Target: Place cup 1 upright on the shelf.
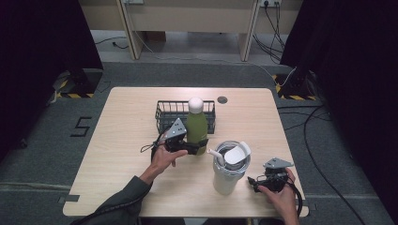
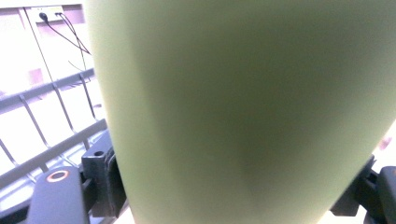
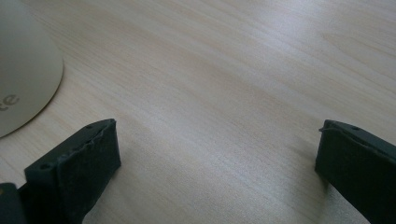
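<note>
Left gripper (image 1: pixel 196 148): I see its jaws closed on the lower body of the green bottle (image 1: pixel 196 127); in the left gripper view the bottle's wall sits between both jaws, so close it blurs.
Green bottle: upright on the table (image 1: pixel 122 140), white cap on top, just in front of the wire basket (image 1: pixel 165 112). I can't tell whether its base touches the wood; the gripper hides it.
Wire basket: behind the bottle; the left gripper view cuts its bars off at the left edge, washed out by glare.
Left hand (image 1: pixel 163 159): wrapped round the gripper's handle, sleeve running off the bottom edge.
Right gripper (image 1: pixel 255 182): jaws spread wide over bare wood in the right gripper view, nothing between them. From above I can hardly make the jaws out.
Right hand (image 1: pixel 280 199): near the table's front right corner, partly cut off.
Tumbler (image 1: pixel 228 169): white, lidded, between the two grippers; the right gripper view catches its base, with part of some lettering I can't read.
</note>
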